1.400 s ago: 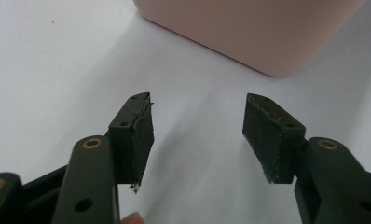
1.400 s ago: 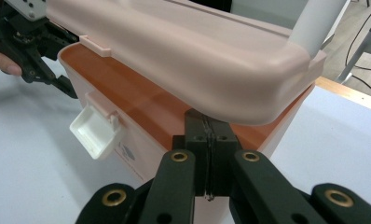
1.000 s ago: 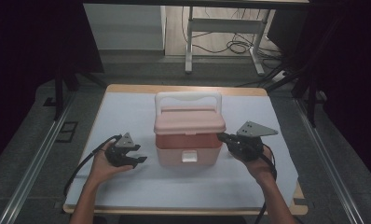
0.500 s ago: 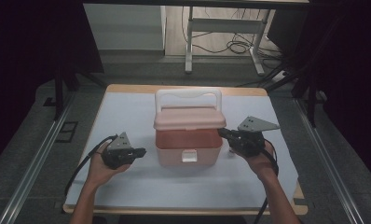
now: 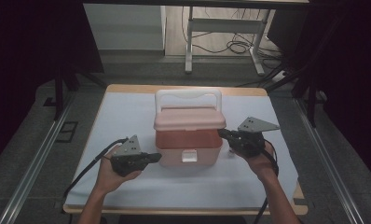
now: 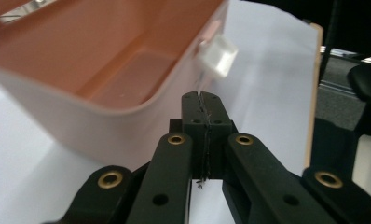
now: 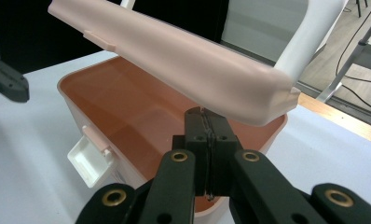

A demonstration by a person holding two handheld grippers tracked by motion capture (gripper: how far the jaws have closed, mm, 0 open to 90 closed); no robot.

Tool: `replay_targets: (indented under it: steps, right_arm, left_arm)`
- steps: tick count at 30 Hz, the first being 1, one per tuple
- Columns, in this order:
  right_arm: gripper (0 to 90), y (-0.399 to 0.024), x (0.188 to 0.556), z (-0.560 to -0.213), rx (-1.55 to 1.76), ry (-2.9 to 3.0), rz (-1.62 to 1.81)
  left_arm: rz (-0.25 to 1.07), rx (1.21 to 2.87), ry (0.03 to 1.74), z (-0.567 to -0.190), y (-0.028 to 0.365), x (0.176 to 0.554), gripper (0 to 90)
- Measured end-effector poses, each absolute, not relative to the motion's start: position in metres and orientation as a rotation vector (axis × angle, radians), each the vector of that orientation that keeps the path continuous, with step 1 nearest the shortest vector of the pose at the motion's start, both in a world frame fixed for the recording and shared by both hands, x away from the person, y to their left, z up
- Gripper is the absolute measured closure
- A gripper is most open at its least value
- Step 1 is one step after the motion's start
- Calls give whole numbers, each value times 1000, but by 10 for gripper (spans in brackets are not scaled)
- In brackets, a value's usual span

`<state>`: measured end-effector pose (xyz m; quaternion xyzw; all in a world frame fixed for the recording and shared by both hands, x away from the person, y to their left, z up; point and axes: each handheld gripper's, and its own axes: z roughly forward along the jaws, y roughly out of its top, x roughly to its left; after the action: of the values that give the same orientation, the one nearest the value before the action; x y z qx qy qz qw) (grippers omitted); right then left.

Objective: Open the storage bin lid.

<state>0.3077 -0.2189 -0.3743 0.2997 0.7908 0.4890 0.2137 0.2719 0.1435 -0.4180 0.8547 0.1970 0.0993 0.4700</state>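
Observation:
A pink lidded box with a white handle stands mid-table. Its lid is raised at the front, and the white latch hangs loose. My right gripper is shut, with its tips under the lid's right edge. In the right gripper view the shut jaws touch the underside of the tilted lid, above the empty orange inside of the box. My left gripper is shut and holds nothing, at the box's lower left corner. Its tips lie near the latch.
A white sheet covers the wooden table. Dark floor rails run along both sides. A desk frame with cables stands behind the table. The left gripper appears far off in the right gripper view.
The lid's front edge has lifted off the box, with the right gripper's tips beneath it. The left gripper has stayed at the box's left corner.

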Motion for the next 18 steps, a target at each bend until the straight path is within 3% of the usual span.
replay_targets:
  steps: [18]
  right_arm:
    - [892,-220,308,-376,833,2200,1354]
  left_arm:
    - [205,2094,444,-427,90,284,898]
